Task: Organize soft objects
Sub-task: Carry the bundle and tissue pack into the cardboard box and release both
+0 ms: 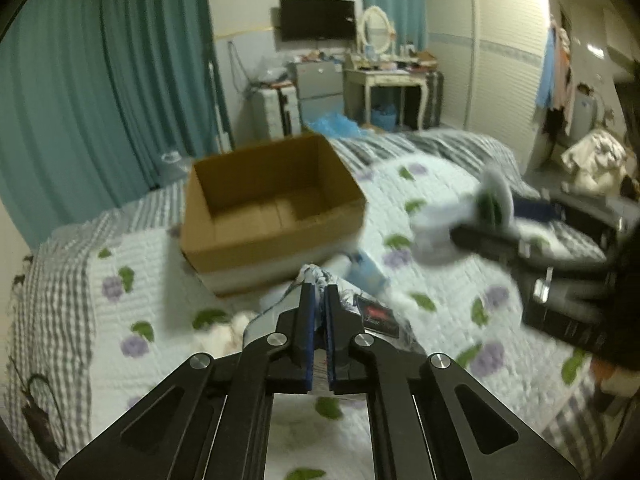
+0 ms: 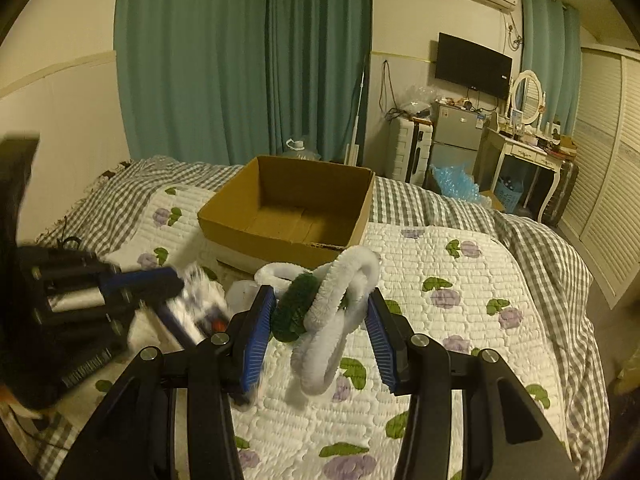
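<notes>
My left gripper [image 1: 319,294] is shut on a bunched white-and-blue patterned cloth [image 1: 372,316] with a black label, held above the quilt. The right wrist view shows that gripper [image 2: 180,300] blurred at the left, with the cloth [image 2: 200,304] in it. My right gripper [image 2: 320,312] is shut on a tangle of fuzzy white and green loops [image 2: 332,308] that hangs between its blue pads above the bed. In the left wrist view it [image 1: 492,218] comes in from the right with the loops [image 1: 440,224]. An open, empty cardboard box [image 1: 260,248] [image 2: 272,246] sits on the bed beyond both grippers.
A quilt [image 2: 460,320] with purple flowers covers the bed over a grey check sheet. A pale blue soft item [image 1: 366,274] and a white fluffy one [image 1: 224,334] lie near the box. Teal curtains, a fridge, a dressing table and a wardrobe stand beyond the bed.
</notes>
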The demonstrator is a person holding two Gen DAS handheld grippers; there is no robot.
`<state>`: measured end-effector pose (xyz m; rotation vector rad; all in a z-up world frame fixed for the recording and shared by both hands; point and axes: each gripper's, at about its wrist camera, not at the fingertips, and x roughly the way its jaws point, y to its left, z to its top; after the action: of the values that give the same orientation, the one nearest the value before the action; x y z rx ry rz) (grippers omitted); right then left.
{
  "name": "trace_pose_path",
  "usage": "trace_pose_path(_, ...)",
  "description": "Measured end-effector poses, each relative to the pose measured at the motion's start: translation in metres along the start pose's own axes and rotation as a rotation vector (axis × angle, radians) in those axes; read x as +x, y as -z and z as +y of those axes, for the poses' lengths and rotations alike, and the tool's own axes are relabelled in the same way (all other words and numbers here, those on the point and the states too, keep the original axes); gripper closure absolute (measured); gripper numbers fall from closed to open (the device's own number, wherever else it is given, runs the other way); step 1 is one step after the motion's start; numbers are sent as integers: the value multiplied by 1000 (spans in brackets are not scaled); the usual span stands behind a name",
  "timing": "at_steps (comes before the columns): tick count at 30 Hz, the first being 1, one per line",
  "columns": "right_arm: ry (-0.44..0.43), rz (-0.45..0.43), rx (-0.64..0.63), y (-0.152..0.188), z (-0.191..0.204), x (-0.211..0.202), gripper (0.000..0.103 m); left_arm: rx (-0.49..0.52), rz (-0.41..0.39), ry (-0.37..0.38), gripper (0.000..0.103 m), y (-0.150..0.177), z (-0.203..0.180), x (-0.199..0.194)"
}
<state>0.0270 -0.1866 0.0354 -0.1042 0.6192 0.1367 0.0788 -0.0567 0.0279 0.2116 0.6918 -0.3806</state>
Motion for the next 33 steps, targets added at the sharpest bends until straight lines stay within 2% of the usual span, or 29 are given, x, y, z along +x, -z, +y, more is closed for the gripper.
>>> trace_pose_path(3,3,3,-13,-9,-3,9,57,12,-39,-19,100,-33,9,-6)
trace_pose_path(8,9,-43,-31,-51,-10,16,57,32,-111,-55,100,-99,31,-3)
trace_pose_path(12,25,-87,-38,-94,-15,31,57,27,-123,-74,100,-122,49,21)
trace_pose_path(14,18,-95,-41,-110,-16,44,57,22,-108,-84,100,-122,57,42)
trace_pose_path(18,-12,-57,-42,-127,-14,91,57,-7,-68,-87,99,-111,75,89)
trace_pose_path(21,-44,-22,-24,-124,-12,131,57,-1,-47,-105,96,-100,85,114)
trace_pose_path(25,-101,16,-7,-106,-11,174,53,14,-66,-145,93,-95,94,132)
trace_pose_path(27,-82,23,-26,-97,-10,189,45,-10,-51,-145,93,-94,101,141)
trace_pose_path(29,-87,25,-17,-89,-14,199,31,-21,-42,-160,93,-94,107,148)
trace_pose_path(33,-96,16,6,-84,-25,206,25,-45,-42,-209,93,-93,112,151)
